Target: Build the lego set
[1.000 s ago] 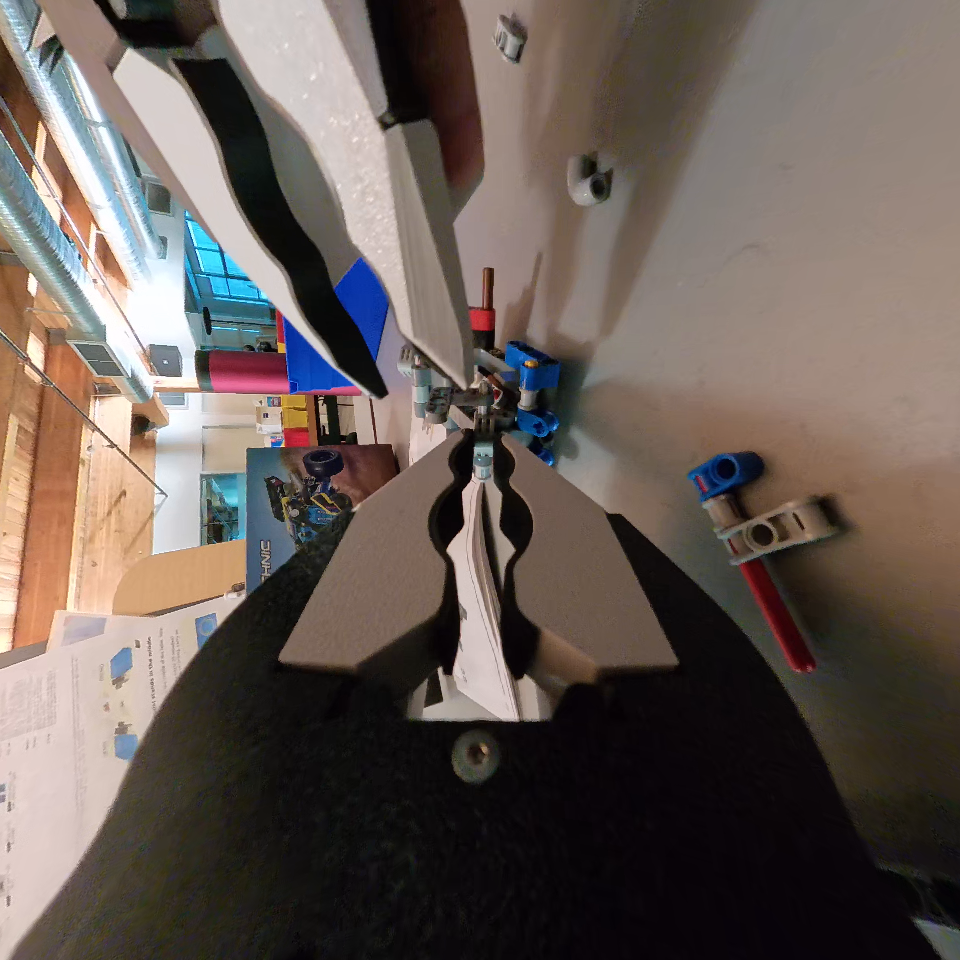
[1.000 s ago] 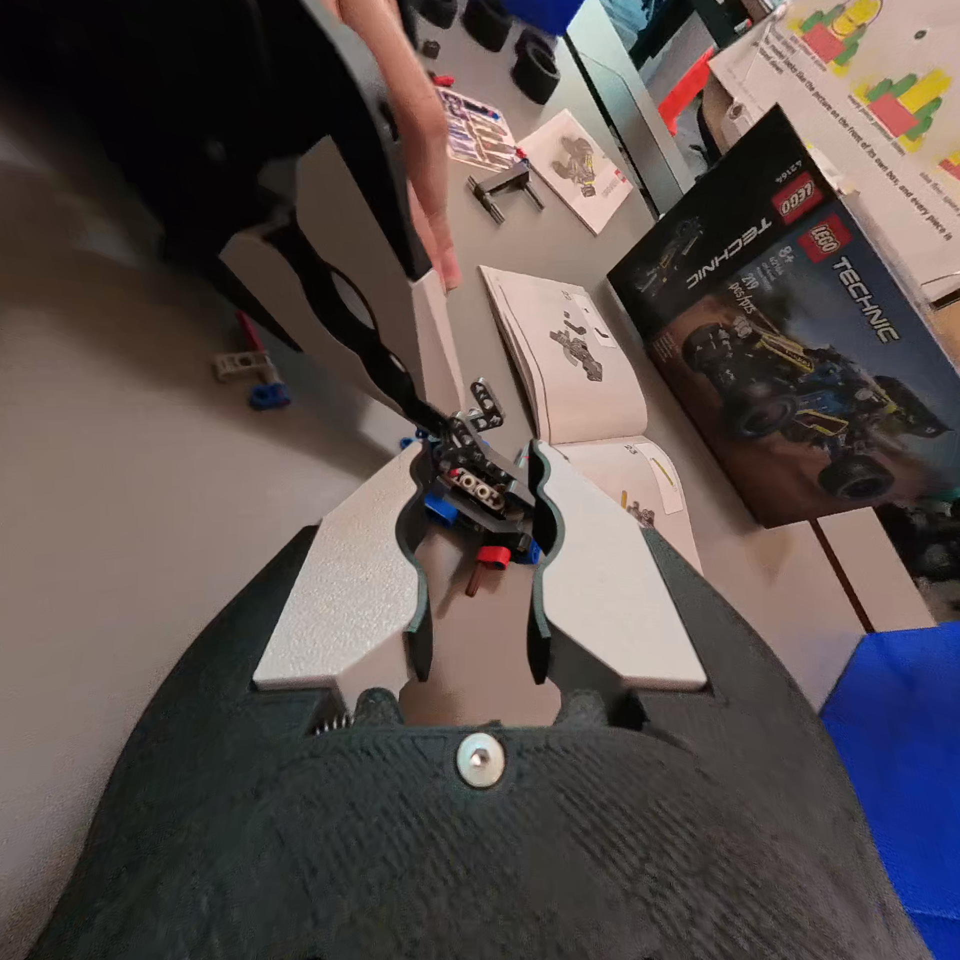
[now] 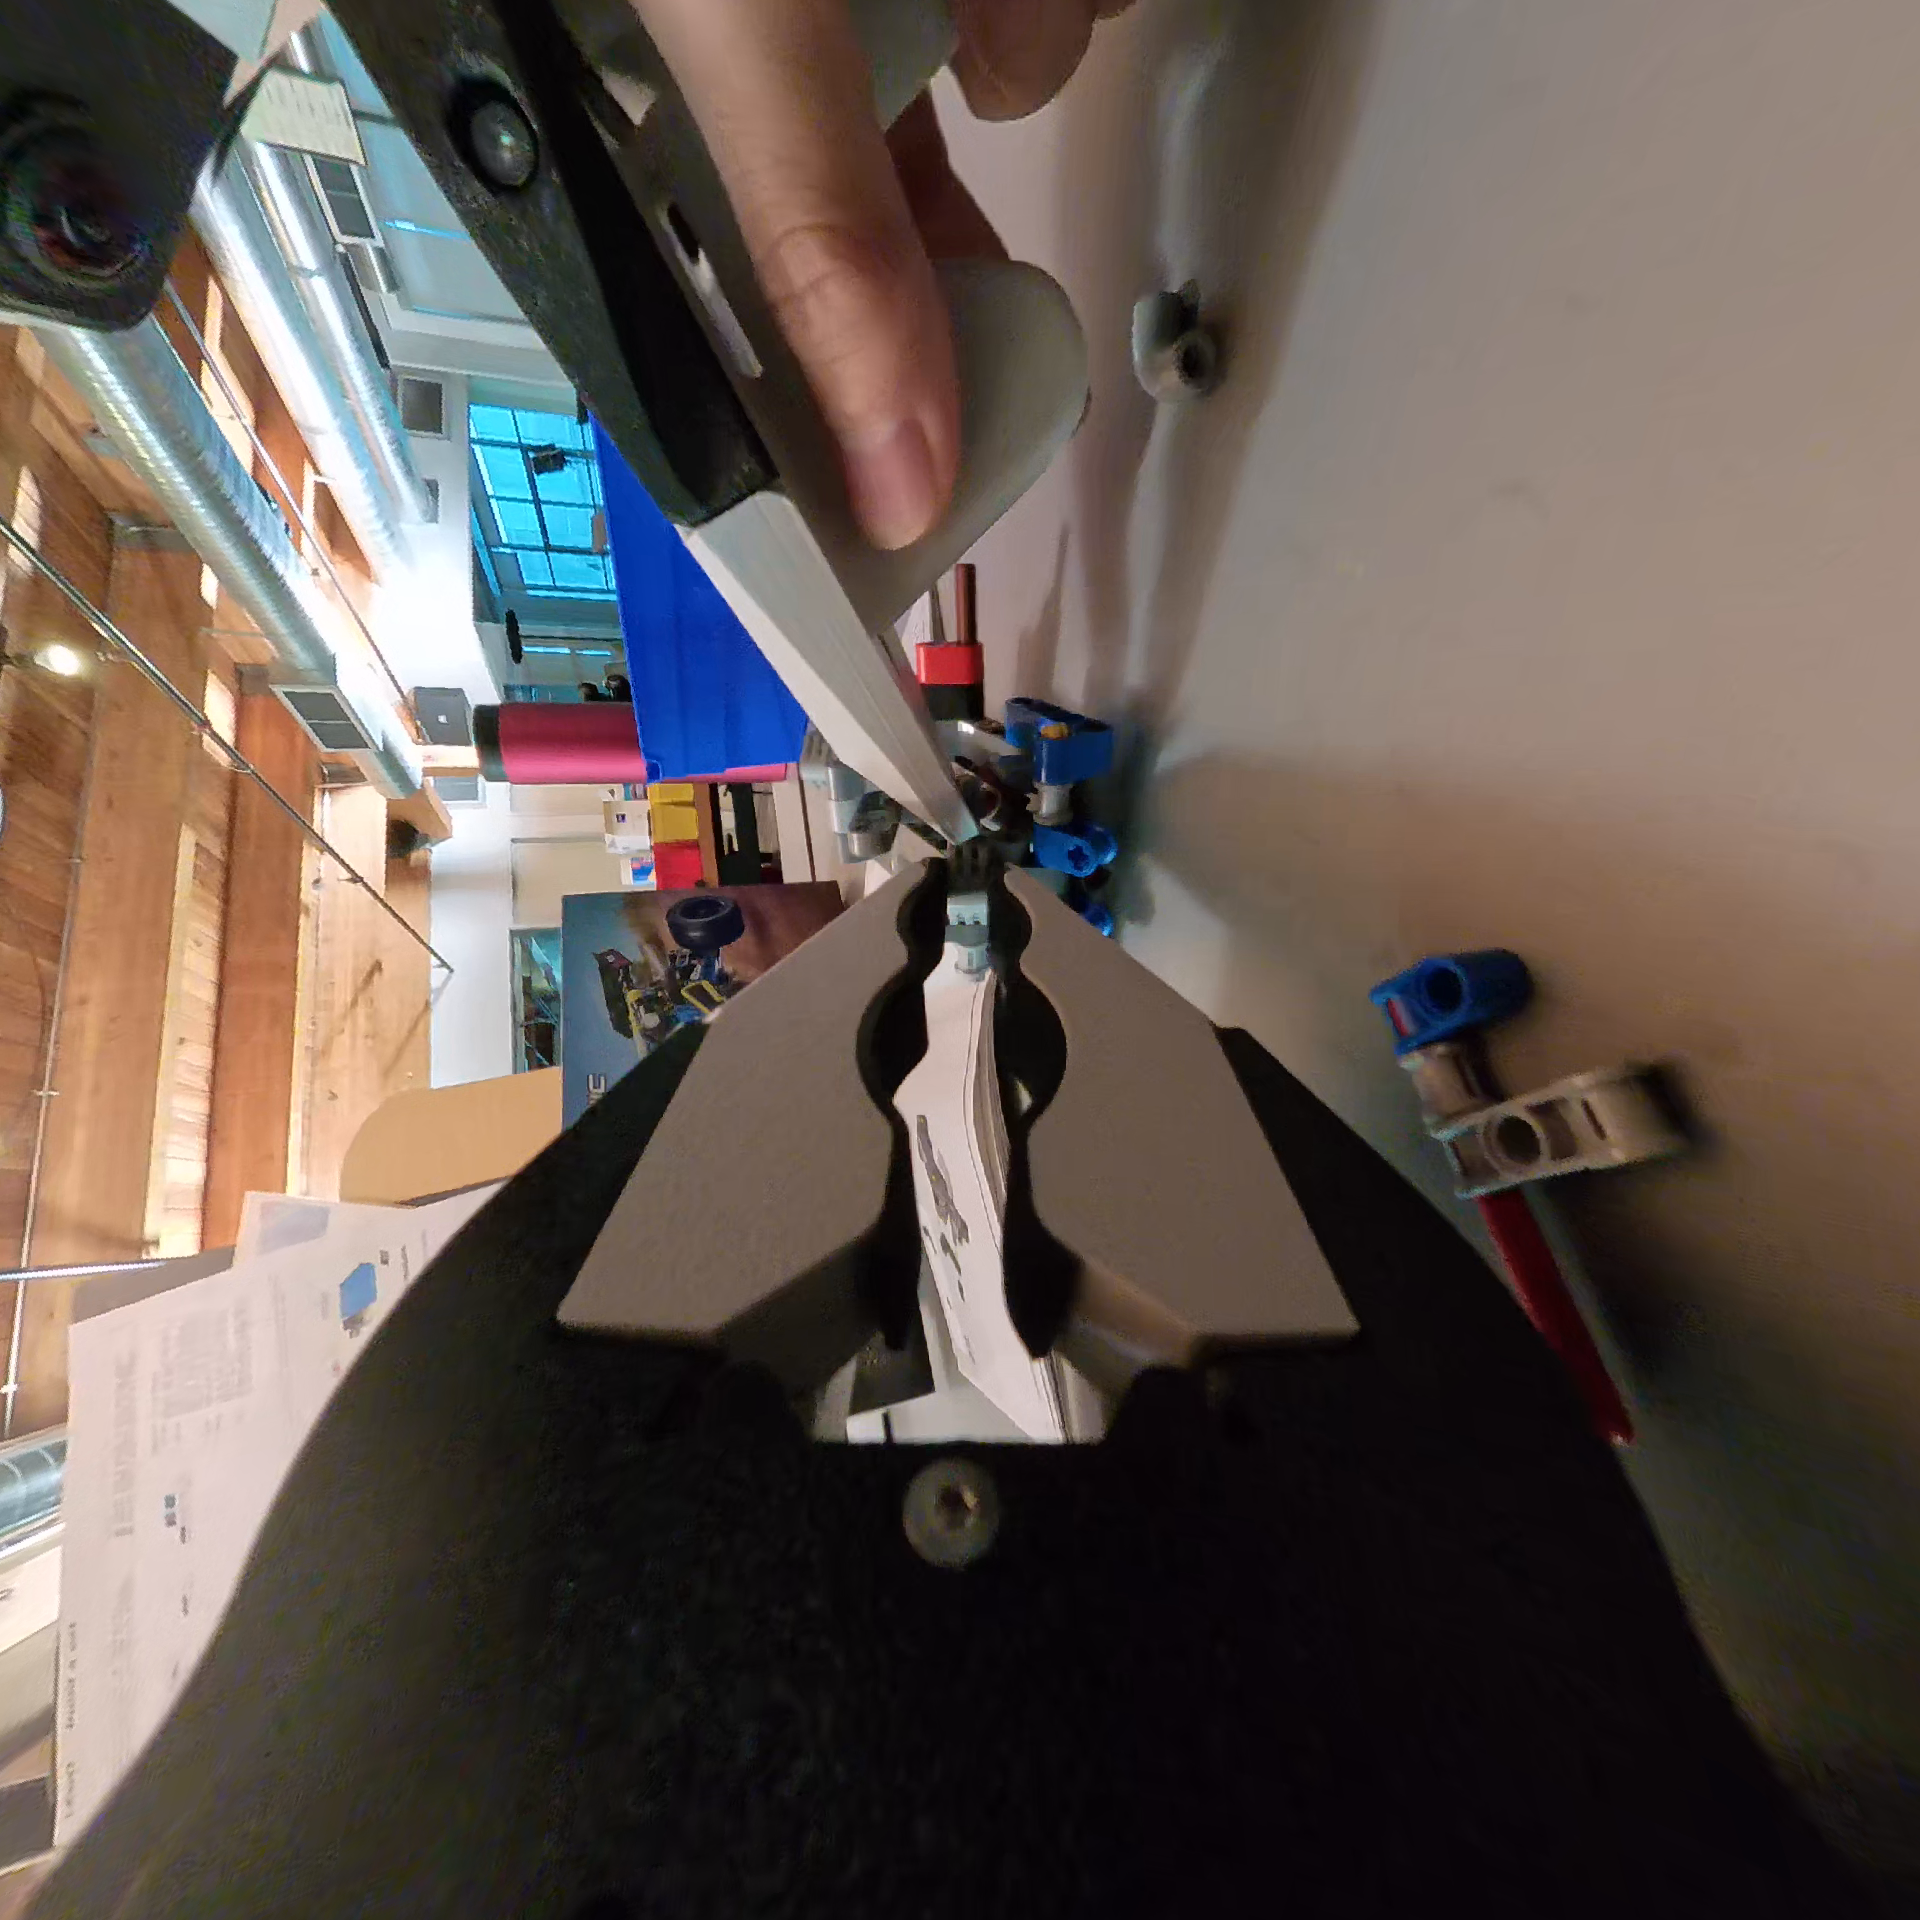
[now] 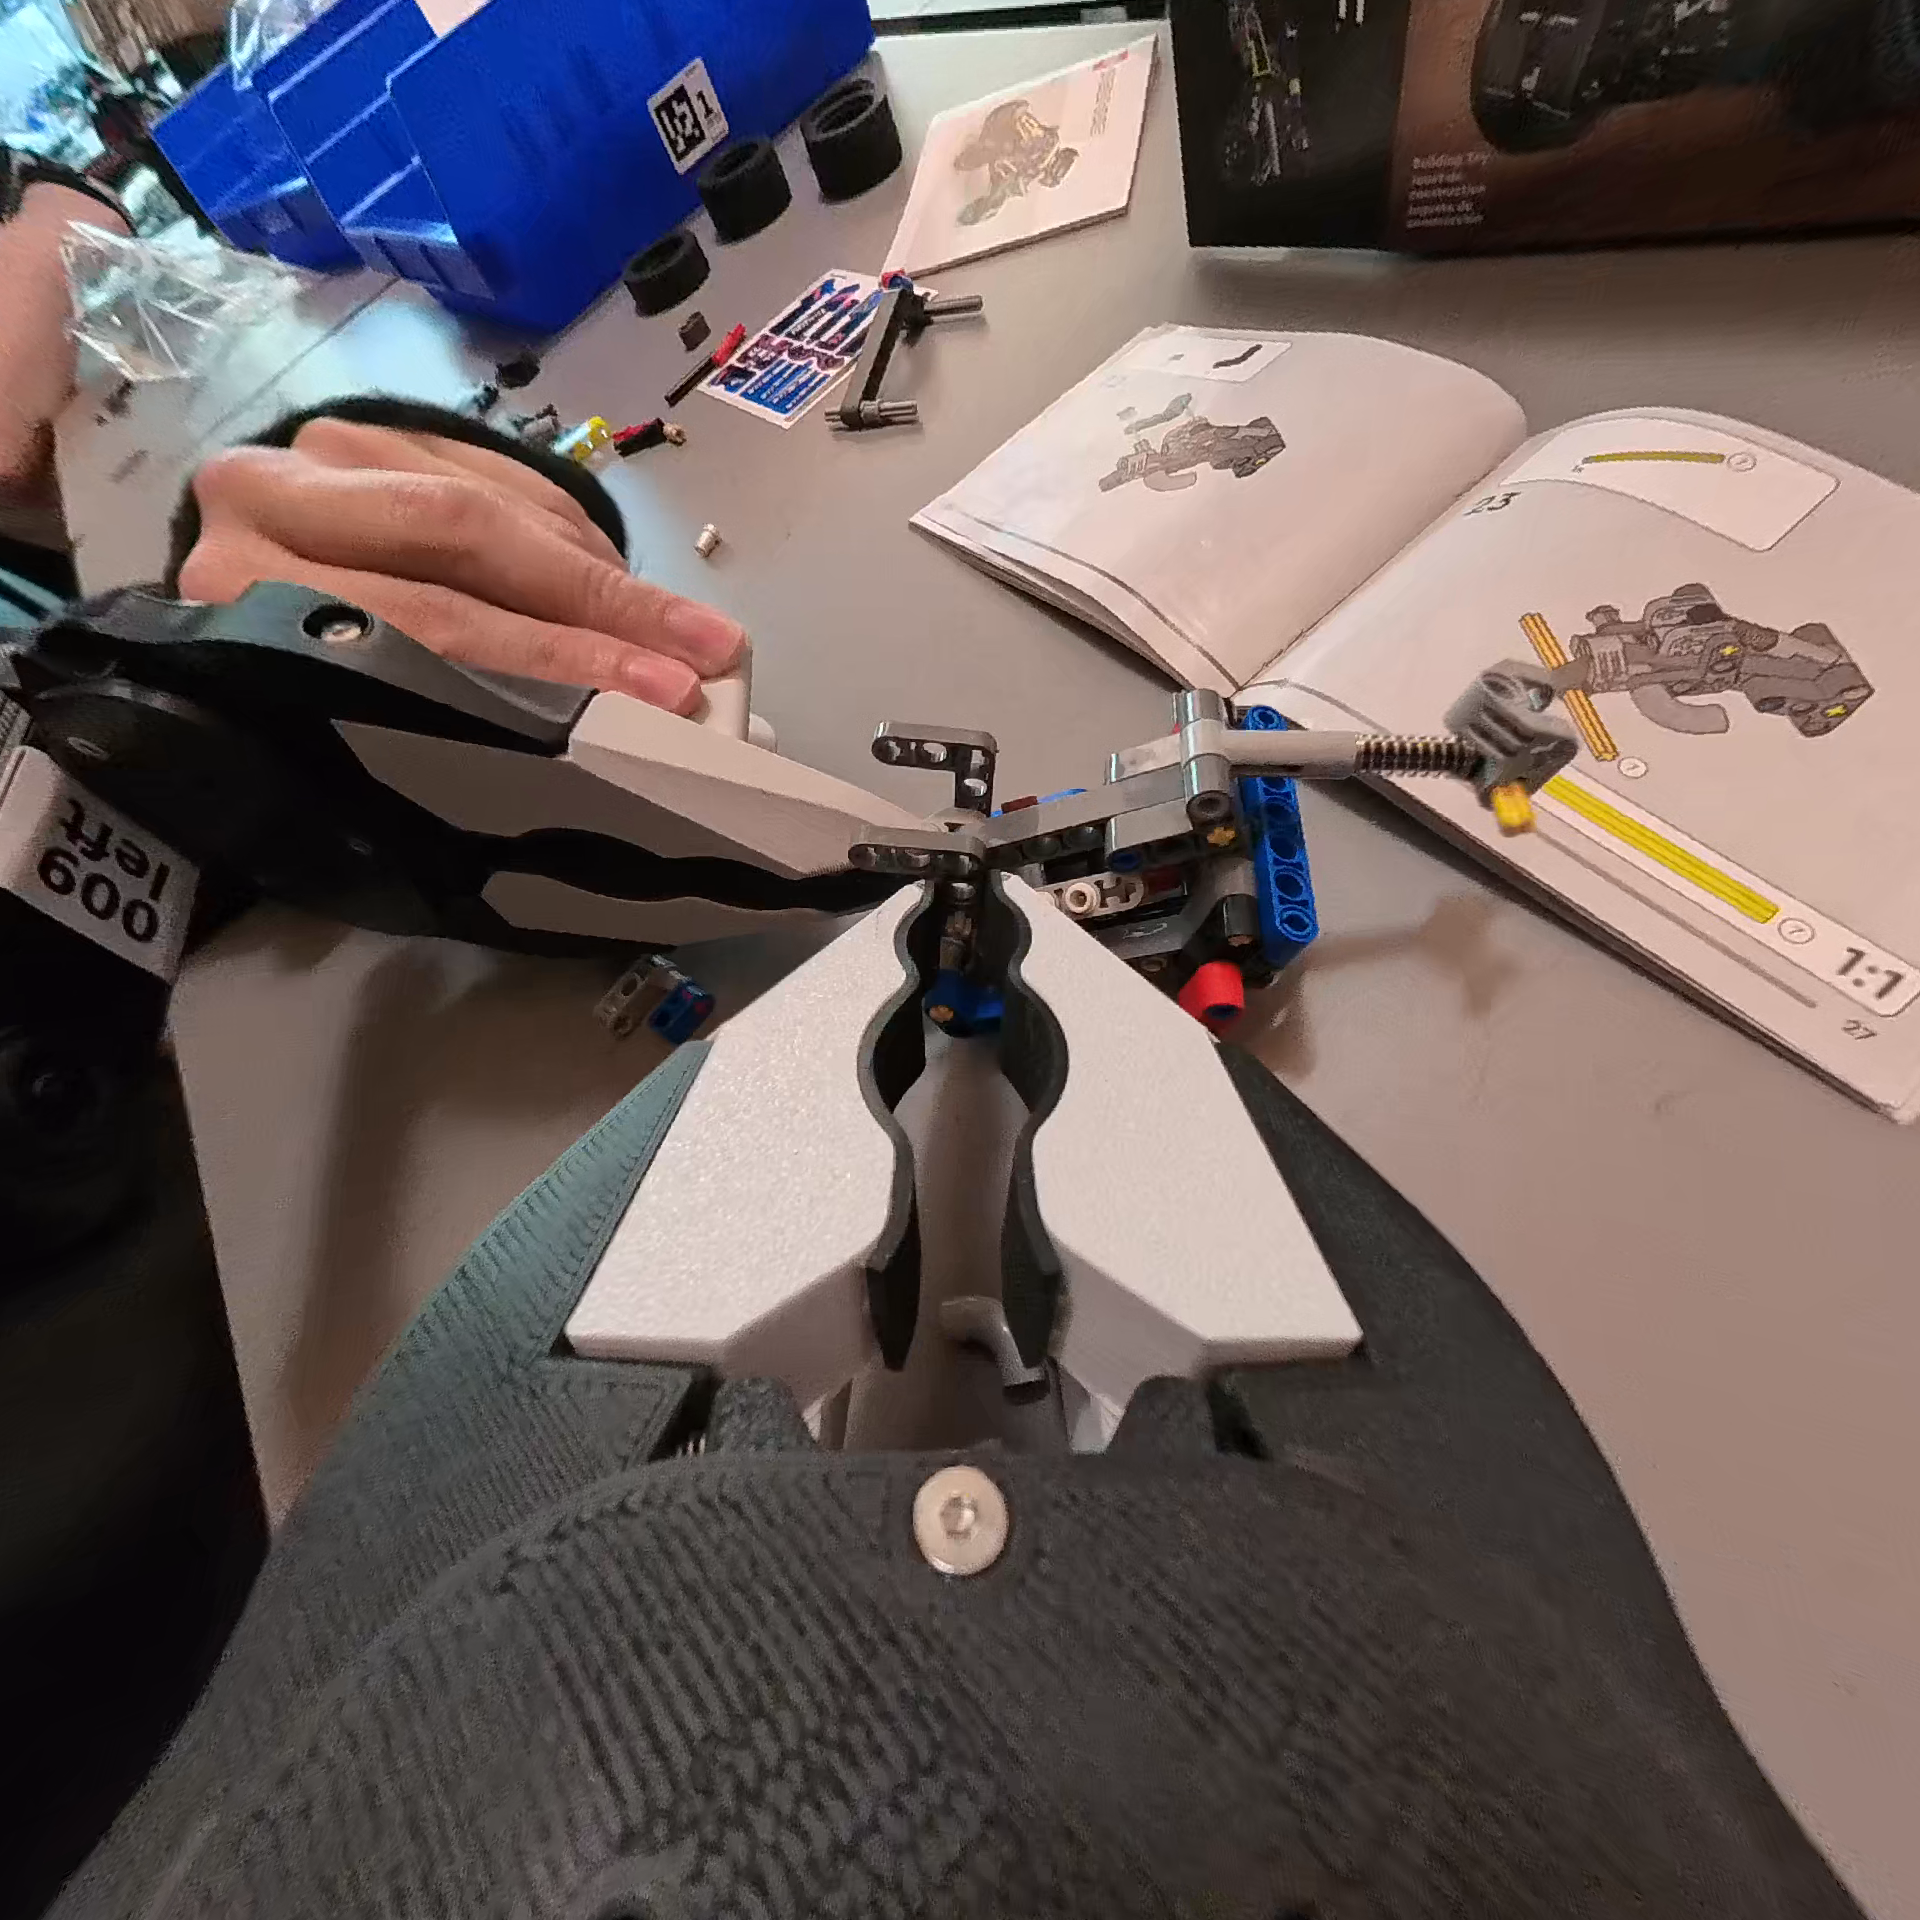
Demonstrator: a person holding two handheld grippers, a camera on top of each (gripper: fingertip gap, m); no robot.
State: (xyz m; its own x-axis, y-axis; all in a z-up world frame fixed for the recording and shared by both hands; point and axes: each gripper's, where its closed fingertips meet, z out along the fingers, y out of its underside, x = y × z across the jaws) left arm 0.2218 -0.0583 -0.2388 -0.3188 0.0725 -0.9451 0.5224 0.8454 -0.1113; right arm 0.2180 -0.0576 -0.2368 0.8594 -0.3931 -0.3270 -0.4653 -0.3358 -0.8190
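Observation:
A small brick model (image 4: 1195,831) of grey, black and blue beams, with a red bush and a spring strut, stands on the grey table (image 4: 1455,1195). My left gripper (image 3: 966,883) is shut on a grey part at the model's near end. In the right wrist view it comes in from the left (image 4: 873,847), clamped on a grey beam. My right gripper (image 4: 961,899) is shut on a dark part of the same model, just above a blue pin. In the left wrist view it comes down from above (image 3: 951,821), with the model (image 3: 1049,769) behind it.
An open instruction booklet (image 4: 1351,540) lies right of the model. Blue bins (image 4: 520,135), black tyres (image 4: 743,187), a sticker sheet (image 4: 800,348) and a box (image 4: 1558,114) are farther back. A loose blue, grey and red piece (image 3: 1496,1101) and a grey connector (image 3: 1174,343) lie on the table. Both grippers' tips are close together, under 4 cm apart.
My right gripper's jaws, open around the model a second ago, have closed on it. My left gripper has kept its hold. The right wrist view has swung round.

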